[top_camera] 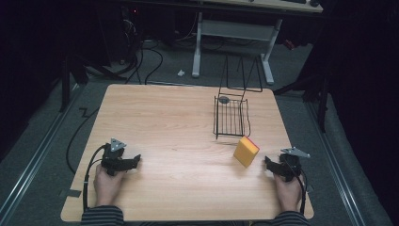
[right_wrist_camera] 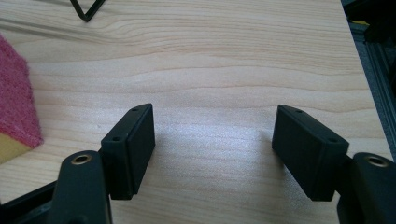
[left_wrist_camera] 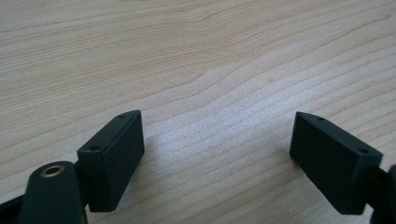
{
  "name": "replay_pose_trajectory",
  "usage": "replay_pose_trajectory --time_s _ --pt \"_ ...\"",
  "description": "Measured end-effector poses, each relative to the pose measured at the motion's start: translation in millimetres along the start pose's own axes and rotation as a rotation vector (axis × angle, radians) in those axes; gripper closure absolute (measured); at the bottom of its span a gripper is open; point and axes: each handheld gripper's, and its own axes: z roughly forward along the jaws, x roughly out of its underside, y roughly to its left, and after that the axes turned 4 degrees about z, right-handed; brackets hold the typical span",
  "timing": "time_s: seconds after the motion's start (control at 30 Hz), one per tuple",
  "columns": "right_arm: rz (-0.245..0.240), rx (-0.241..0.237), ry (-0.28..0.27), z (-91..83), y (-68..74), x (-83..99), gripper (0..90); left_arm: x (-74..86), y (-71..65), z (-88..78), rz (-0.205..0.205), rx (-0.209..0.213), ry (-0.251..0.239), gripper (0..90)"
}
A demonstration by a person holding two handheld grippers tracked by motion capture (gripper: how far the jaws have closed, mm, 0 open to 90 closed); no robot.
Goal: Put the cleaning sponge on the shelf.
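Resting low at the near edge, both hands apart, nothing grasped yet.
Left tool (top_camera: 136, 159): parked on the surface (top_camera: 169, 122) at the near left corner, well apart from everything; jaws spread wide over bare wood, holding nothing; likely idle, kept out of the way.
Sponge (top_camera: 246, 151): yellow block with a red scouring face, tilted up on an edge, near the front of the wire rack; probably the thing to be picked up, being nearest the tools.
Wire rack (top_camera: 230, 115): black, standing at mid-right with its frame raised behind; empty but for a small grey thing at its far left corner; plausibly the sponge's destination.
Right tool (top_camera: 266, 162): near right corner, pointing toward the sponge; jaws wide, empty; sponge just beside and left of the tips, not between them.
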Motion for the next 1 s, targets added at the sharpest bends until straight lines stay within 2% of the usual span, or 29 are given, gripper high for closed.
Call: replay_pose_trajectory --time_s 0.63,1.0 --pt "0.001 -0.001 -0.004 0.2 0.0 0.1 30.5 -0.1 0.0 0.0 -0.001 0.0 0.0 18.3" --pt "-0.01 -0.014 0.005 0.3 -0.2 -0.1 27.3 -0.1 0.0 0.0 -0.001 0.0 0.0 18.3"
